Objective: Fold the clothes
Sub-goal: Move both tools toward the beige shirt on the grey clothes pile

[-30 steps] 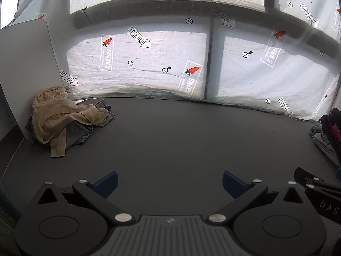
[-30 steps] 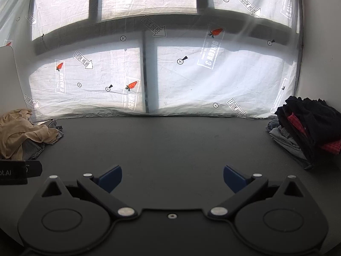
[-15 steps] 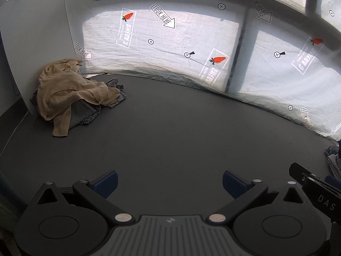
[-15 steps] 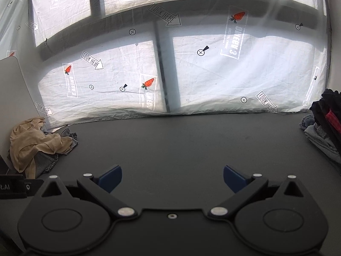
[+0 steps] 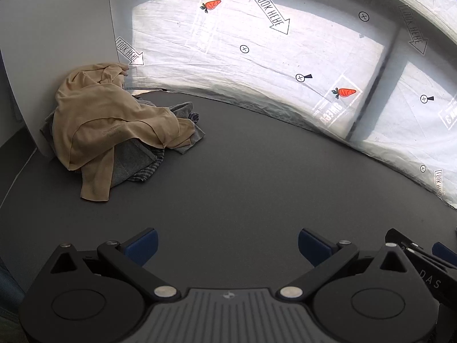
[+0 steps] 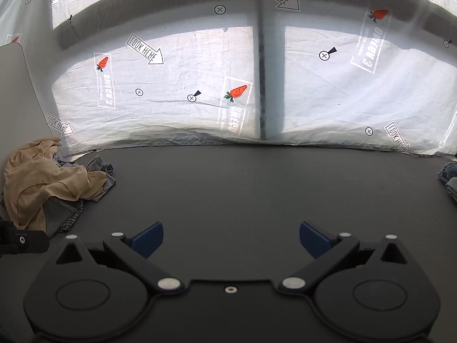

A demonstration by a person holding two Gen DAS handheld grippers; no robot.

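The left gripper (image 5: 227,245) hangs over bare dark tabletop (image 5: 257,177) with its blue-padded fingers spread wide and nothing between them; the right gripper (image 6: 231,238) is in the same state, jaws apart and empty, over the same surface. Taking the tan shirt (image 5: 114,125) as the landmark: it lies crumpled on top of a heap at the far left of the table, ahead and to the left of both tools and well apart from them. Under it and just beside it on the right are a grey garment (image 5: 130,163) and a piece of checked cloth (image 5: 148,170), all tangled together. Directly behind the shirt stands a white board (image 5: 54,28), against which the heap leans, and to the right of that runs a translucent plastic sheet (image 5: 257,57) printed with carrots and arrows along the table's back edge. Far across the table from the shirt, at the right edge of the right wrist view, a second pile of bluish clothes (image 6: 450,180) just shows; whether it is folded cannot be told. By the look of it, folding has not started on this heap: no garment is spread flat, and the first pick is yet to be made.
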